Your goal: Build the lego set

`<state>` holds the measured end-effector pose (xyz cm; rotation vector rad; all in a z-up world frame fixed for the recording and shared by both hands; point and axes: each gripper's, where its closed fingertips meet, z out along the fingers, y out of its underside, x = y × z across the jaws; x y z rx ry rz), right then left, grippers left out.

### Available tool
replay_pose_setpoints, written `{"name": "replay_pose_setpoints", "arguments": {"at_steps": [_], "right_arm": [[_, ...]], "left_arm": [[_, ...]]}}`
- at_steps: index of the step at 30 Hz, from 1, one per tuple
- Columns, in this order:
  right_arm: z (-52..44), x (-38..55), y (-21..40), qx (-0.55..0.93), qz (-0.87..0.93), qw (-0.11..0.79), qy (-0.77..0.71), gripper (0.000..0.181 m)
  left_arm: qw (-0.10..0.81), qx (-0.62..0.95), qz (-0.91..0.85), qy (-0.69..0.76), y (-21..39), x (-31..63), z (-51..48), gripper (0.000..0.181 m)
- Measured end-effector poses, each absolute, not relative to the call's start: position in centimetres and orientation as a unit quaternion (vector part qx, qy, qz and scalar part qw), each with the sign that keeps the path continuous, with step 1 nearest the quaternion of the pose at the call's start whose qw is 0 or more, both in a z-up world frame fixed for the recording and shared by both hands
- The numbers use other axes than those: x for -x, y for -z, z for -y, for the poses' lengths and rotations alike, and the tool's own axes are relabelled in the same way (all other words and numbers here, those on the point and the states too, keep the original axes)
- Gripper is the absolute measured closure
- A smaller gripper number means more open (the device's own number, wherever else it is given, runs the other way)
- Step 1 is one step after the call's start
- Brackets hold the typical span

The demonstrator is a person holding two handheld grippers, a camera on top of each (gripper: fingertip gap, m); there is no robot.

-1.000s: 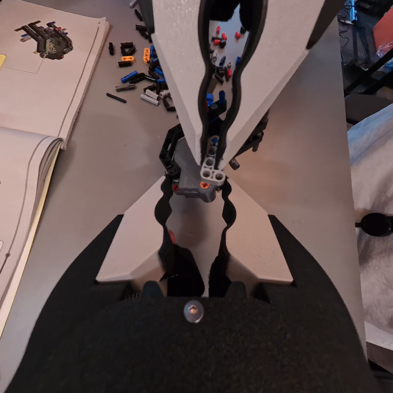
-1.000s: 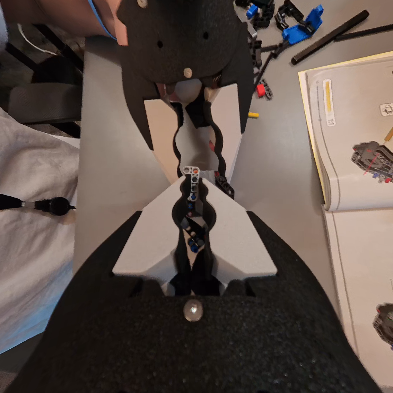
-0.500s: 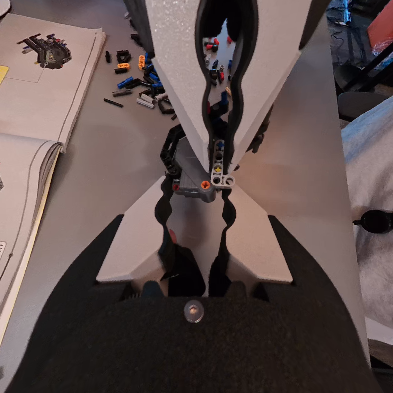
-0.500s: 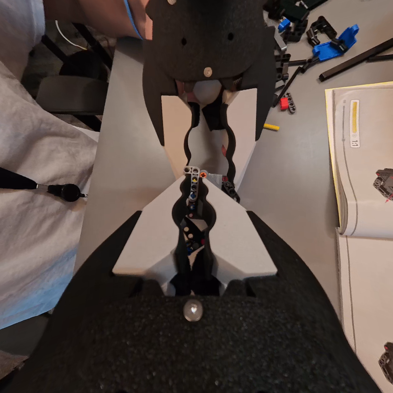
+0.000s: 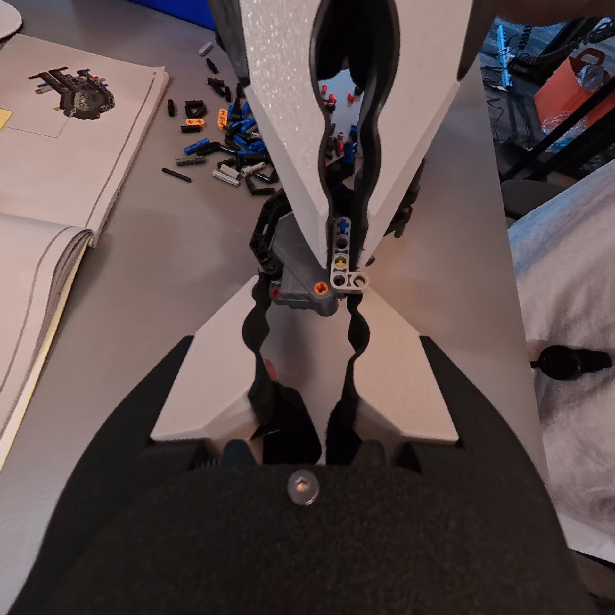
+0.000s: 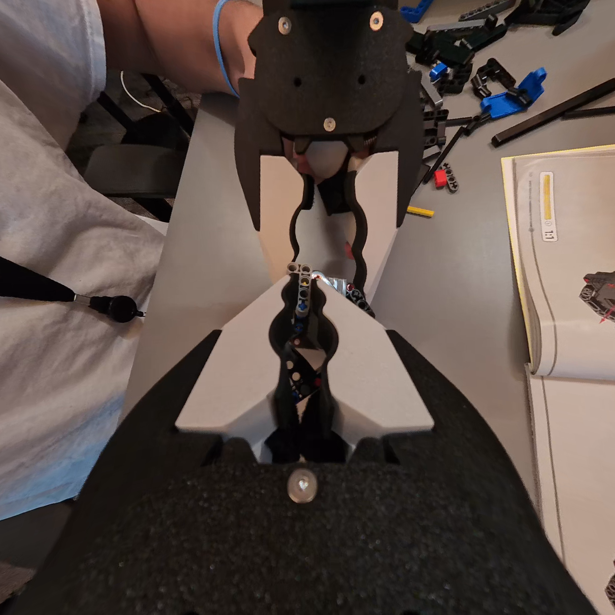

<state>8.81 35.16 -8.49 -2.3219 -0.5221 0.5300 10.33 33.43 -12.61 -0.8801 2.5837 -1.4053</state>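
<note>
Left wrist view
Left gripper (image 5: 304, 293): its fingers are held apart, and the grey assembly (image 5: 299, 283) is seen at their tips; whether the tips touch it cannot be told surely.
Right gripper (image 5: 339, 263): it is seen coming from the far side, with its fingers closed on the light grey L-shaped beam (image 5: 346, 266).
L-shaped beam: it is held upright, its short foot is pointed to the right, and a yellow pin and a blue pin are seen in its holes. It is placed just beside the orange pin (image 5: 320, 288) of the assembly.
Grey assembly: it rests on the counter (image 5: 173, 253), with a black frame part on its left side.
Loose pieces (image 5: 229, 146): black, blue, orange and grey parts are scattered on the counter behind the assembly.
Instruction booklet (image 5: 66, 159): it lies open at the left.

Right wrist view
Right gripper (image 6: 301, 293): the fingers are pressed on the L-shaped beam (image 6: 303, 289), which stands out past the tips.
Left gripper (image 6: 327, 266): it is seen opposite, with the fingers spread, and the assembly (image 6: 339, 286) lies between them.
Person's arm (image 6: 186, 50): it is seen behind the left gripper, with a blue band on the wrist.
Instruction booklet (image 6: 565, 266): it is open at the right.
Blue part (image 6: 512, 96): it lies among black beams far right on the counter (image 6: 466, 266).
</note>
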Motion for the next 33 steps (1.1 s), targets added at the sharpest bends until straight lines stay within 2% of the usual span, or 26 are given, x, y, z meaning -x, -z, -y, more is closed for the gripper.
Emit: {"name": "replay_pose_setpoints", "arguments": {"at_steps": [10, 16, 28, 33], "right_arm": [[-34.8, -8.6, 9.4, 0.906, 0.232, 0.310, -0.173, 0.170], [-34.6, -9.5, 8.0, 0.904, 0.235, 0.317, -0.161, 0.156], [-33.6, -9.7, 9.4, 0.924, 0.288, 0.222, -0.119, 0.175], [-34.1, -9.8, 8.7, 0.918, 0.258, 0.263, -0.144, 0.176]], "left_arm": [[0.053, 0.282, -0.849, 0.443, 13.2, -10.4, -33.4, 0.136], [0.058, 0.285, -0.848, 0.443, 13.1, -10.5, -33.6, 0.136], [0.066, 0.284, -0.854, 0.432, 13.4, -10.6, -33.7, 0.137], [0.060, 0.298, -0.838, 0.454, 12.9, -10.9, -33.7, 0.137]]}}
